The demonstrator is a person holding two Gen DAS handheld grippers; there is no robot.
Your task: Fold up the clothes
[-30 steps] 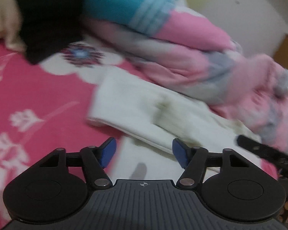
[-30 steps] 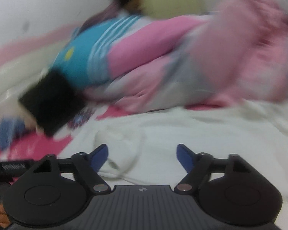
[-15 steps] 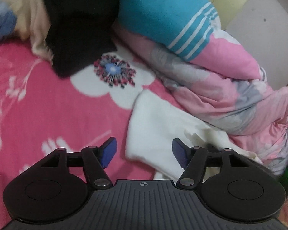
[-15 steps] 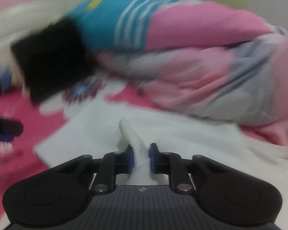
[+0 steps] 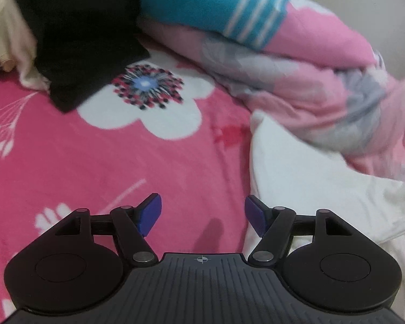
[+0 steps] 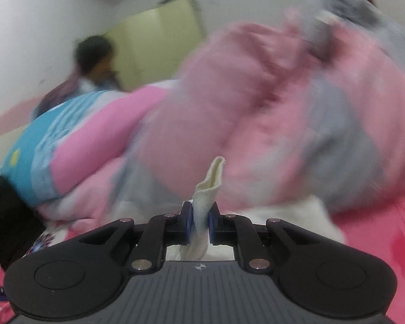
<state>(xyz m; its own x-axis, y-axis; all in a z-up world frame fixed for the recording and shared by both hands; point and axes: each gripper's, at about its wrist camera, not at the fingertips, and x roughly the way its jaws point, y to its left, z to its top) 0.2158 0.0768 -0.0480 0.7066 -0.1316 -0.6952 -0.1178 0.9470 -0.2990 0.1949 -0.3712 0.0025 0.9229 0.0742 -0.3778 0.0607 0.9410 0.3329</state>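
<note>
- Right gripper point(image 6: 200, 220) is clamped tight on a pinch of the white garment point(image 6: 209, 182); the fold pokes up between the pads
- Left gripper point(image 5: 202, 214), fingers wide apart, hovers over the pink floral sheet point(image 5: 100, 162); white garment point(image 5: 305, 178) lies just right, against the pink-grey quilt point(image 5: 324, 86)
</note>
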